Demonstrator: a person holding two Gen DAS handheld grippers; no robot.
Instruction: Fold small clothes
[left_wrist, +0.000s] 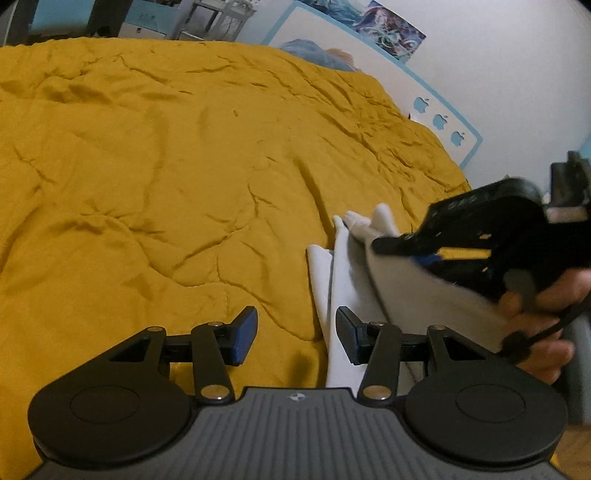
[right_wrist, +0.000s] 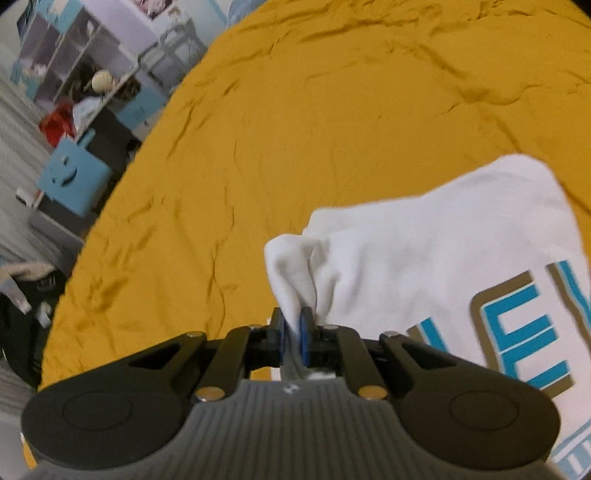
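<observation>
A white T-shirt (right_wrist: 424, 258) with blue and tan lettering (right_wrist: 524, 332) lies on a mustard-yellow bedspread (right_wrist: 295, 129). My right gripper (right_wrist: 291, 332) is shut on a bunched fold at the shirt's edge, and the cloth is lifted into a peak at the pads. In the left wrist view the same shirt (left_wrist: 343, 273) hangs in folds from the right gripper (left_wrist: 384, 245), which a hand (left_wrist: 546, 306) holds at the right. My left gripper (left_wrist: 295, 338) stands open just above the bedspread (left_wrist: 166, 166). Its right finger (left_wrist: 347, 339) is in front of the white cloth, and nothing is pinched.
The wrinkled bedspread stretches far to the left and back. A white board with blue apple stickers (left_wrist: 439, 122) leans on the wall behind the bed. Beside the bed stand a cubby shelf (right_wrist: 74, 55) and a blue box with a smiling face (right_wrist: 72, 177).
</observation>
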